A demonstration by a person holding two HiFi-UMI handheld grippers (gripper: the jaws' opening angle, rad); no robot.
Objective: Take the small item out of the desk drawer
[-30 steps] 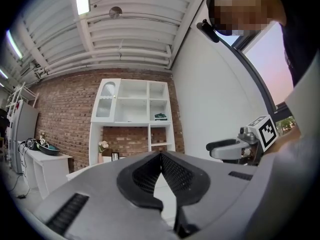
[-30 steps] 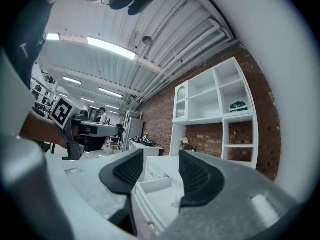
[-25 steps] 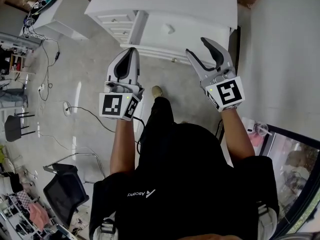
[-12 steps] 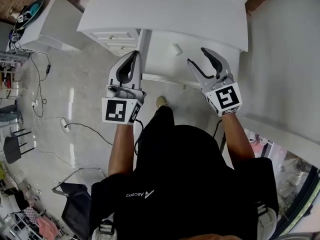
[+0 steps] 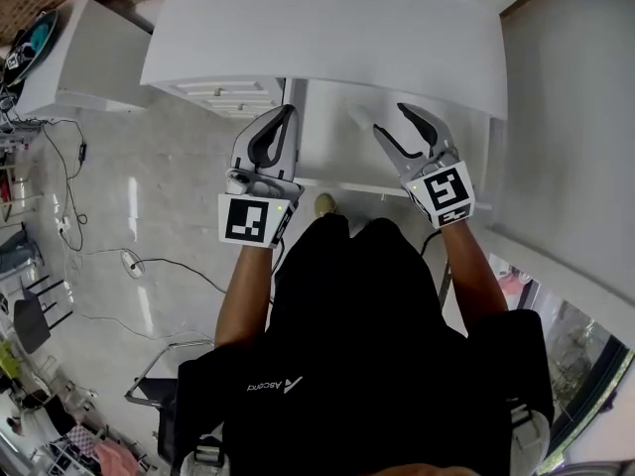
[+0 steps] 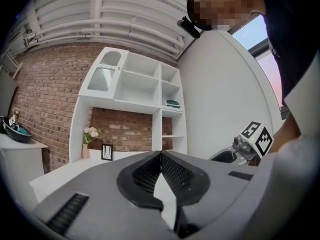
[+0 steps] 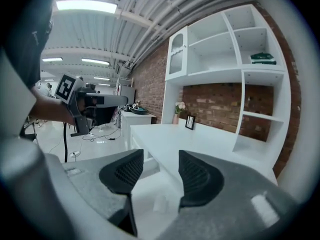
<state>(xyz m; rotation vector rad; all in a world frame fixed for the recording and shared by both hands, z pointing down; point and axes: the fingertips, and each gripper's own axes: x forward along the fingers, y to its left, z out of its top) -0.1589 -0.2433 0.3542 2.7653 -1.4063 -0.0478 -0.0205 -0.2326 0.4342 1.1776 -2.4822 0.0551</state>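
At the open drawer's (image 5: 332, 149) left edge, left gripper (image 5: 287, 113) is hovering, jaws pressed together, nothing between them. Under the white desk (image 5: 327, 38), a small, pale, whitish item (image 7: 161, 202) is lying inside the drawer. Right gripper (image 5: 392, 119) is hanging above it, jaws apart.

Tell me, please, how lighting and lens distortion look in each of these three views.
Head view: even light, pale glare streaks on the glossy floor, the white desk nearly washed out. Left gripper view: strong fisheye, black corners, the shelf unit skewed. Right gripper view: same fisheye, a ceiling light strip blown out.
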